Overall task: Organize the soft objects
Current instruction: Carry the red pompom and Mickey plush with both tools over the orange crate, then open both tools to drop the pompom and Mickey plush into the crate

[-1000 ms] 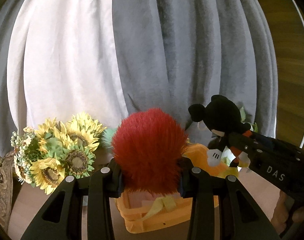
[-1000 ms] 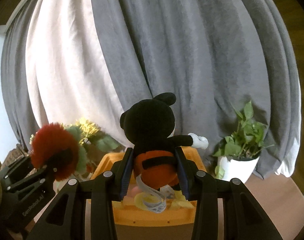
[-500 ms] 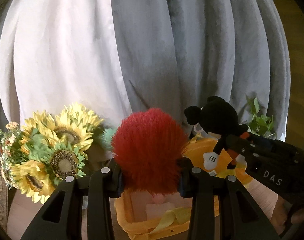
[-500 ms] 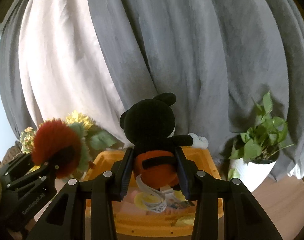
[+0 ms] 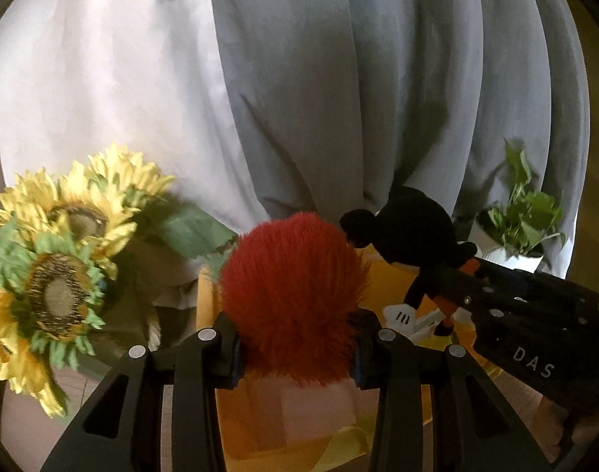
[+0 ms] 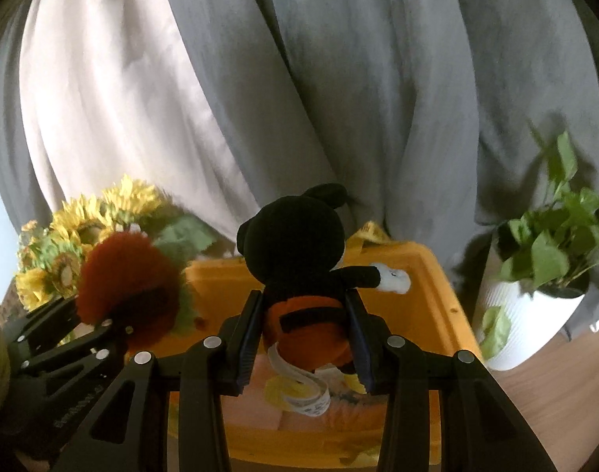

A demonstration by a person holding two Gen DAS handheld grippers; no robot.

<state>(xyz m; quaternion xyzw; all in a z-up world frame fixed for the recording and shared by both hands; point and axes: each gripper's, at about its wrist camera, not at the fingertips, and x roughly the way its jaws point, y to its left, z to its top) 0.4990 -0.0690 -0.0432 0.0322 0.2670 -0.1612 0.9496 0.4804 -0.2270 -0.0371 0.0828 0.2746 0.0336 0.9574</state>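
Sitting clamped in right hand-held gripper [image 6: 305,340]: mouse plush [image 6: 299,259].

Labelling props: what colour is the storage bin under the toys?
Orange-yellow bin, clearest in the right wrist view.

A: Colours, left wrist view: fluffy toy [image 5: 291,299] red-orange; sunflowers [image 5: 55,259] yellow petals, brown centres, green leaves

B: Right wrist view: mouse plush [image 6: 303,271] black, orange shorts, white glove. Bin [image 6: 433,303] orange-yellow

A: Curtains [image 6: 338,90] grey, one panel [image 6: 102,98] off-white

B: Plant pot [image 6: 523,318] white, ribbed; foliage green. Both grippers black
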